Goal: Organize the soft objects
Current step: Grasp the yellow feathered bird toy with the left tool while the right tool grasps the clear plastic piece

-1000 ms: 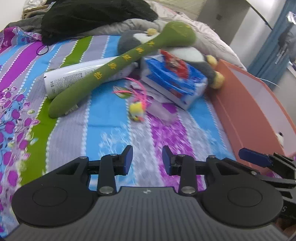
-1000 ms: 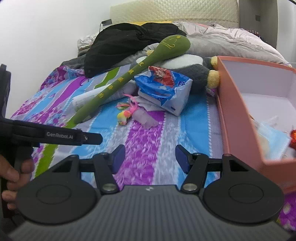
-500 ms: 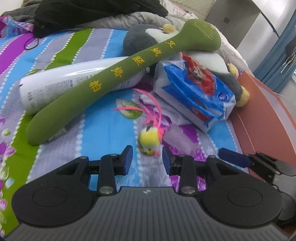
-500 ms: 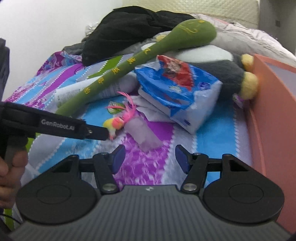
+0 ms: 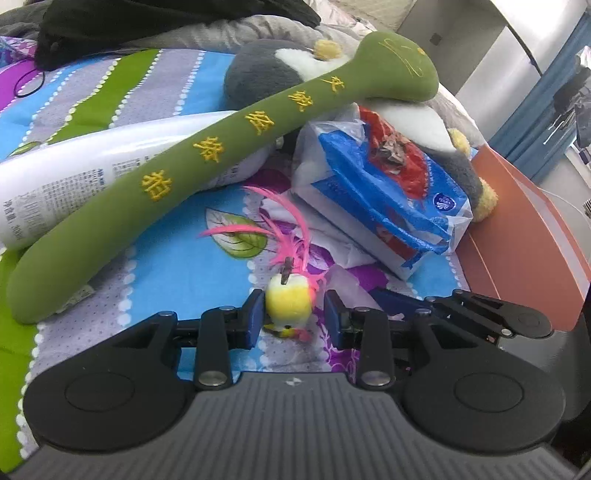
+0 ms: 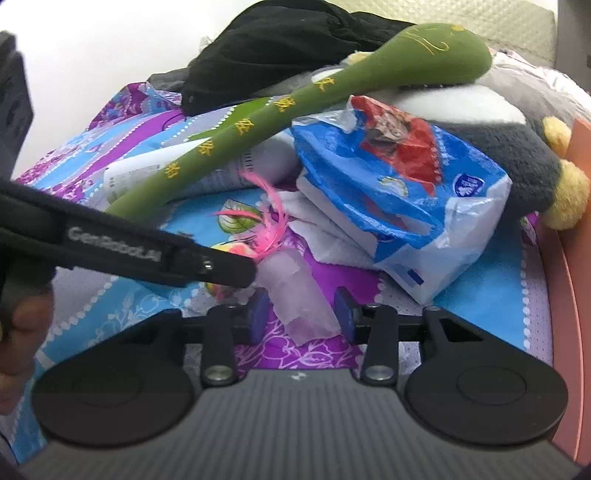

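A small yellow ball toy with pink feathers (image 5: 288, 301) lies on the striped bedspread, between the fingers of my open left gripper (image 5: 293, 317); the pads stand just beside it. In the right wrist view its feathers (image 6: 271, 227) show behind the left gripper's arm (image 6: 147, 254). My right gripper (image 6: 301, 314) is open around a pale translucent wrapper (image 6: 299, 295). A long green plush stick (image 5: 229, 147) leans over a grey plush penguin (image 5: 255, 70). A blue tissue pack (image 5: 384, 192) lies beside them.
An orange box (image 5: 524, 236) stands at the right edge of the bed. A white tube (image 5: 74, 173) lies under the green stick. Black clothing (image 5: 147, 22) and a grey duvet lie at the back. The right gripper's fingers (image 5: 391, 297) show in the left wrist view.
Both grippers have moved forward toward the pile. The left gripper now has the yellow feather toy between its fingers. The right gripper now straddles the pale wrapper, jaws narrower.
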